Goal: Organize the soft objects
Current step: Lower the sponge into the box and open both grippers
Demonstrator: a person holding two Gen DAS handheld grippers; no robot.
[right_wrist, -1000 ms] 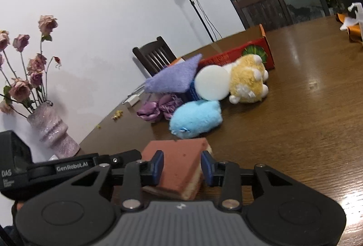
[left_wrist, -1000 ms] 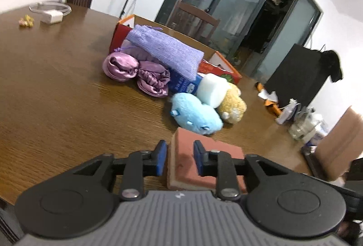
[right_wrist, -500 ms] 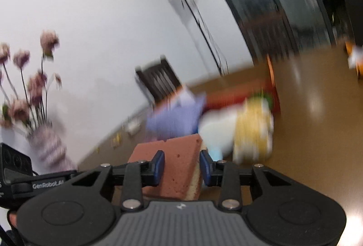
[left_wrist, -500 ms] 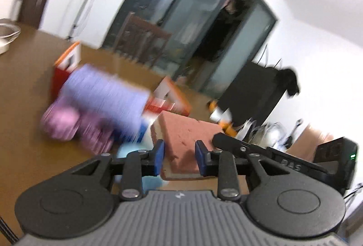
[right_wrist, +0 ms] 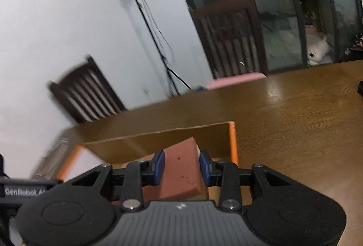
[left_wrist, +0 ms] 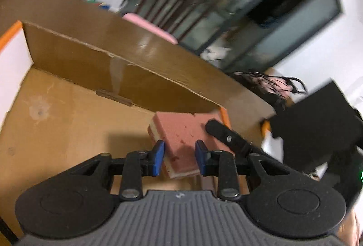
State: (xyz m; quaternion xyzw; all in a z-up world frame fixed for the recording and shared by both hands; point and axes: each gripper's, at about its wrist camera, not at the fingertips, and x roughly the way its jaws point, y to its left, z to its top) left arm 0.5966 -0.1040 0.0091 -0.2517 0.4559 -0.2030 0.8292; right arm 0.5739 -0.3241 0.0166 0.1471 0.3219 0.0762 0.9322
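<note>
A red-brown sponge [left_wrist: 181, 130] with a pale underside hangs over the open cardboard box [left_wrist: 90, 59], near its right corner. Both grippers grip it. My left gripper [left_wrist: 179, 150] has its blue pads on the sponge's near end, and its jaws are opening slightly with the sponge between them. The right gripper's black finger [left_wrist: 226, 137] touches the sponge's right side. In the right wrist view, my right gripper [right_wrist: 180, 160] is shut on the sponge [right_wrist: 183, 148] above the box's orange-edged rim [right_wrist: 232, 143]. The box floor in view is bare.
The box stands on a brown wooden table [right_wrist: 295, 121]. Dark wooden chairs [right_wrist: 86, 93] stand behind it, one with a pink cushion [right_wrist: 236, 80]. A light stand [right_wrist: 145, 18] leans by the white wall. A black bag [left_wrist: 317, 123] lies to the right.
Both grippers carried the sponge off the table, up and across past the pile of soft toys, to above the open box. The toys have dropped out of view.
</note>
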